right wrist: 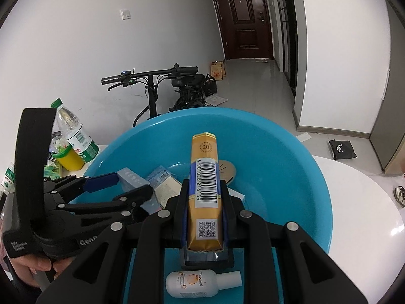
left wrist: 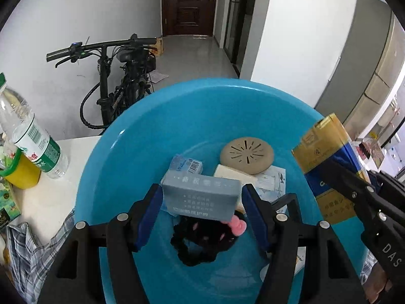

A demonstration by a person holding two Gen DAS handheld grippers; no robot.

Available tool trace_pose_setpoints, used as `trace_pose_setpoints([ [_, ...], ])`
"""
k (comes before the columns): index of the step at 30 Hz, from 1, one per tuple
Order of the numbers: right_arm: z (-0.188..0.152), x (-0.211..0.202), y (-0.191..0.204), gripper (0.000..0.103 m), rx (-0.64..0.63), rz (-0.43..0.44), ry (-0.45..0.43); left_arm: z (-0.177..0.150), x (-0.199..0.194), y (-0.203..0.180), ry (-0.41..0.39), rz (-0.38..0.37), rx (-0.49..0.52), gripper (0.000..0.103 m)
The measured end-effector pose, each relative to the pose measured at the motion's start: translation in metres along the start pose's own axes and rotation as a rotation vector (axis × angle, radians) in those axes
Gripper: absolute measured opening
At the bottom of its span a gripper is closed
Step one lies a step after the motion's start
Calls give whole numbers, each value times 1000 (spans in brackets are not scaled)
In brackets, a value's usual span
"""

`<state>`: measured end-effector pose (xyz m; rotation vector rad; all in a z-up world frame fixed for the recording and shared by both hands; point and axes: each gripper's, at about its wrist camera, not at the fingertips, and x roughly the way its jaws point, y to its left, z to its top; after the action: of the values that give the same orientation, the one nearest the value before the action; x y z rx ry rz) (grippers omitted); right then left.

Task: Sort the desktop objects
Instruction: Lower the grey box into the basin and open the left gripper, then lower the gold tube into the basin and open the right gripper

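Observation:
A big blue basin (left wrist: 141,136) (right wrist: 278,152) holds several small things: a tan round disc (left wrist: 246,155), a barcode box (left wrist: 187,166), a cream block (left wrist: 234,173) and a black hair tie with a pink charm (left wrist: 202,238). My left gripper (left wrist: 201,198) is shut on a grey-blue box (left wrist: 202,195) and holds it over the basin; it also shows in the right wrist view (right wrist: 119,190). My right gripper (right wrist: 205,202) is shut on a gold and blue cigarette pack (right wrist: 205,185) (left wrist: 326,162) above the basin. A small white bottle (right wrist: 200,283) lies below it.
A water bottle (left wrist: 30,136) (right wrist: 76,134) and a yellow cup (left wrist: 22,172) (right wrist: 69,160) stand on the white table (left wrist: 58,195) (right wrist: 362,215) left of the basin. A checked cloth (left wrist: 27,248) lies at the near left. A bicycle (left wrist: 121,81) stands behind.

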<state>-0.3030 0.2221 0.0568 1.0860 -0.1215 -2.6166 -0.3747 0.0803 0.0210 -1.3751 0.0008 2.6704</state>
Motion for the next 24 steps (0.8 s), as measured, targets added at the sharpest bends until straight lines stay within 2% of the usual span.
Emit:
trace_pose_setpoints([
  [3,0,1,-1,19,0,-4,4,2,-5,1,-32,32,-2,81],
  [8,0,8,3,19,-7,-5,17,5,-14,7,-73,74,-22,82],
  [11,-2,10,5,19,-16,-4,31,7,-20,15,-94,68,-61,85],
  [16,-6,17,5,19,-29,-5,59,7,-29,30,-125,11,-149,86],
  [24,-8,20,1,19,-24,-2,70,8,-23,32,-108,-5,-157,86],
])
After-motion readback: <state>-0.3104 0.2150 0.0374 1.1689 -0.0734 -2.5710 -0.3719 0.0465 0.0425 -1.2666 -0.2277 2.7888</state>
